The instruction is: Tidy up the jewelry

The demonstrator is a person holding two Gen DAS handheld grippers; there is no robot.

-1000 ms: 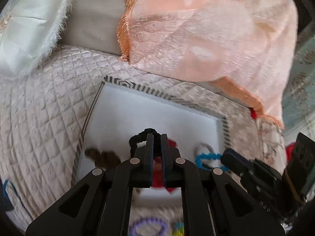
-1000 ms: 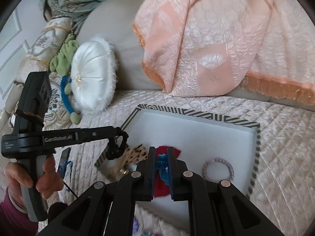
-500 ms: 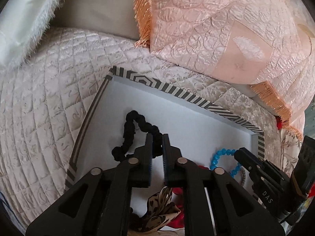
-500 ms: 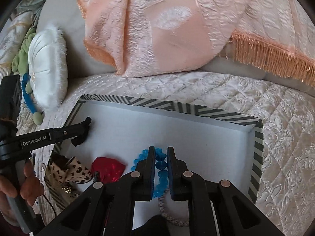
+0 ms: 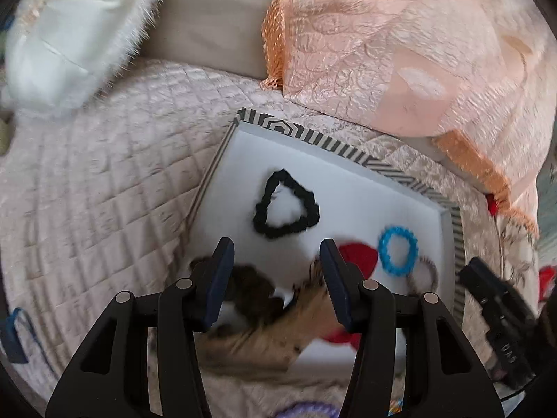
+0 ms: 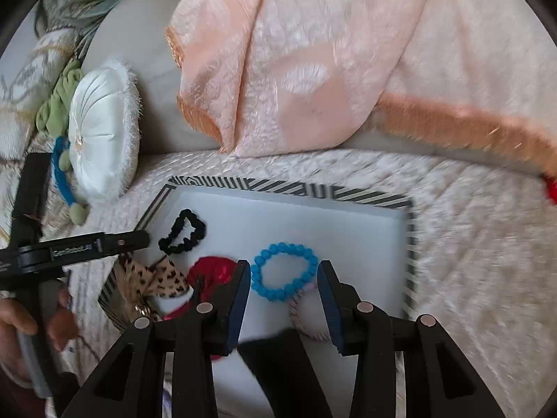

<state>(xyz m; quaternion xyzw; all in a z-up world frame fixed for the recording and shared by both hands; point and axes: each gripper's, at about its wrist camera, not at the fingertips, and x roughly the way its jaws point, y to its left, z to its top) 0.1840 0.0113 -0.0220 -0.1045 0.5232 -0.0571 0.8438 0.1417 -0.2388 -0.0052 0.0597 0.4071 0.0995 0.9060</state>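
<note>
While both grippers gaped empty, left gripper (image 5: 275, 254) sat just short of black bracelet (image 5: 283, 210) in tray (image 5: 334, 146) (blue bracelet (image 6: 283, 271) lay ahead of right gripper (image 6: 283, 275)).

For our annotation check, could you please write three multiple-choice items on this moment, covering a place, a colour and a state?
1. Where does the black bracelet lie?
A. on the white floor of the striped tray
B. on the quilt outside the tray
C. between the left gripper's fingers

2. What colour is the beaded bracelet just ahead of the right gripper?
A. green
B. blue
C. yellow

3. How does the left gripper stand?
A. shut on the black bracelet
B. shut on nothing
C. open, holding nothing

Answers: 1 A, the black loop rests flat inside the tray, clear of both grippers. 2 B, its beads are bright blue. 3 C, the fingers are spread apart with nothing clamped between them.
</note>
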